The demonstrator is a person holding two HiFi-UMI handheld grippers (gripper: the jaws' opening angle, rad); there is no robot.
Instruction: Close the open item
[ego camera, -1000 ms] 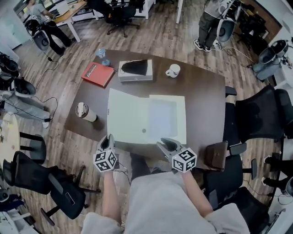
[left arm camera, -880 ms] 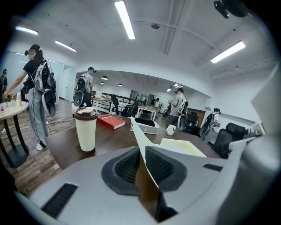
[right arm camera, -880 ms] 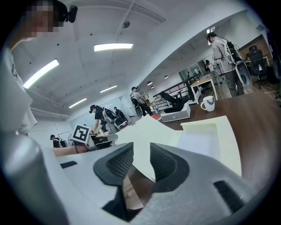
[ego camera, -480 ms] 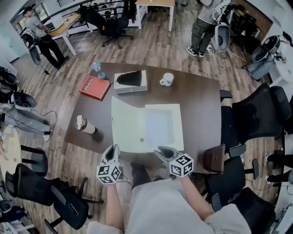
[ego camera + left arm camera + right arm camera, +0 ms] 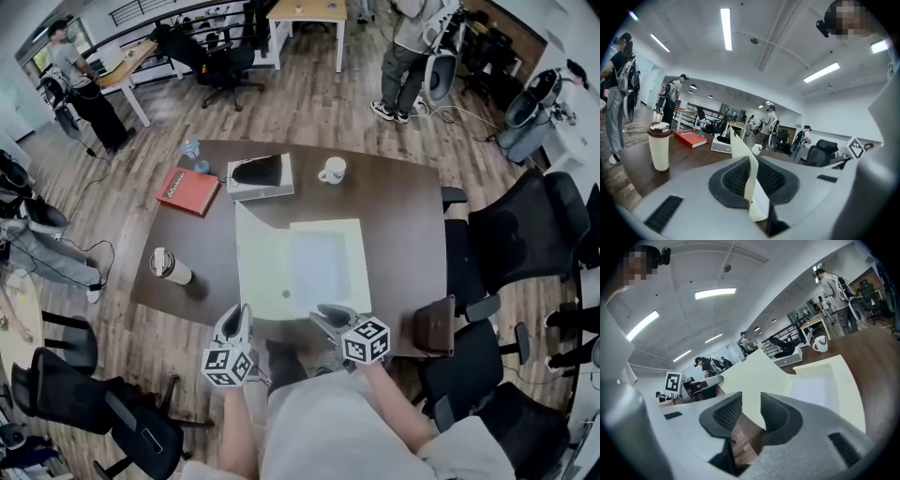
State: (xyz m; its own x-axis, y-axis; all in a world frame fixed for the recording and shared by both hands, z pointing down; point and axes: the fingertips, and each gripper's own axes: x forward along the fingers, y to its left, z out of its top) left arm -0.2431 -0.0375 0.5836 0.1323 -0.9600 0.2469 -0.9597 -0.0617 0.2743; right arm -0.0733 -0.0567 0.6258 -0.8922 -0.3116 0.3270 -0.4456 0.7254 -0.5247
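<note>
A pale cream box lies open on the dark table [image 5: 403, 206]; its shallow tray [image 5: 319, 267] is at the right and its hinged lid [image 5: 260, 267] is raised at the left. My left gripper [image 5: 240, 321] is at the lid's near edge. In the left gripper view this gripper [image 5: 752, 187] is shut on the thin lid panel [image 5: 740, 147], which stands on edge between the pads. My right gripper [image 5: 325, 314] hovers at the tray's near edge. Its jaws are opening, and no thing is between the pads [image 5: 774, 414]; the lid [image 5: 757, 373] and tray [image 5: 820, 385] lie beyond them.
A lidded paper cup [image 5: 169, 266] stands left of the box. At the back are a red book [image 5: 187, 190], a white case with a dark object [image 5: 260, 176] and a mug [image 5: 332, 170]. A brown pouch [image 5: 436, 326] sits at the near right corner. Office chairs [image 5: 520, 230] ring the table.
The lid has swung up from lying flat and now looks narrower from above. Both grippers stay at the box's near edge, and the head view has shifted slightly.
</note>
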